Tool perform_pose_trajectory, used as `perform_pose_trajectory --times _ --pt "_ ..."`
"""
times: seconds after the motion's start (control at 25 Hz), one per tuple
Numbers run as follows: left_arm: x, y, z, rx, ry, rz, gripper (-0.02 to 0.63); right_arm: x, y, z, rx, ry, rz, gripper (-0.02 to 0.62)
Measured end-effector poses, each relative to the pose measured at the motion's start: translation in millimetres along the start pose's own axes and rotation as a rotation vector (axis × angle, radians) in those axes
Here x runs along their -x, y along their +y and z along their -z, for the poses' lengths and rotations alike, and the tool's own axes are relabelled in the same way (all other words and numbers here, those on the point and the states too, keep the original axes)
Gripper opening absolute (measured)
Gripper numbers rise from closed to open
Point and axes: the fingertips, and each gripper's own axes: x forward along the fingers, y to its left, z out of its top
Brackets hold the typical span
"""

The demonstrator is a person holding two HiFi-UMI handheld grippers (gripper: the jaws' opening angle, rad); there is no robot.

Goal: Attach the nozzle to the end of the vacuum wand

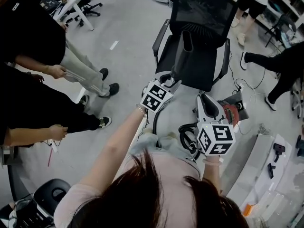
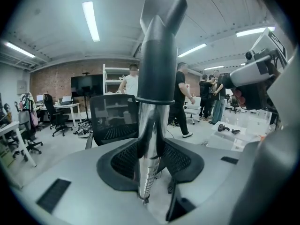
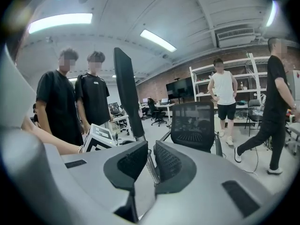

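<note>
A chrome vacuum wand [image 2: 149,149] stands upright with a dark angled nozzle [image 2: 159,46] seated on its top end. My left gripper [image 2: 150,172] is shut on the chrome tube just below the nozzle. In the head view the nozzle [image 1: 183,51] rises over a chair, held up by the left gripper [image 1: 172,83]. My right gripper [image 1: 205,102] sits a little to the right of it. In the right gripper view its jaws [image 3: 149,161] stand a narrow gap apart, and the thin wand [image 3: 151,167] shows through that gap. The nozzle [image 3: 125,93] rises above it.
A black mesh office chair [image 1: 194,56] stands right behind the wand. A red vacuum body [image 1: 232,114] and a black hose [image 1: 187,137] lie by my right hand. People stand at the left [image 1: 28,56] and at the far right. A white table with tools [image 1: 270,170] is at the lower right.
</note>
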Motion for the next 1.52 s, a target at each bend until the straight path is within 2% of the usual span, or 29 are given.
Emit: perform_pose_trajectory --times 0.32,0.8,1.52 --pt "18.8 7.8 4.9 -0.011 0.003 0.058 0.156 -6.8 33.0 1.2 -0.068 -0.001 0.072 0.06" --pt "31.1 24.8 8.8 0.012 -0.012 0.074 0.156 -19.3 60.0 9.5 -0.091 0.035 0.109 0.046" --pt "21.6 24.3 7.4 0.022 -0.018 0.068 0.156 -25.1 49.7 12.2 -0.076 0.064 0.11 0.046"
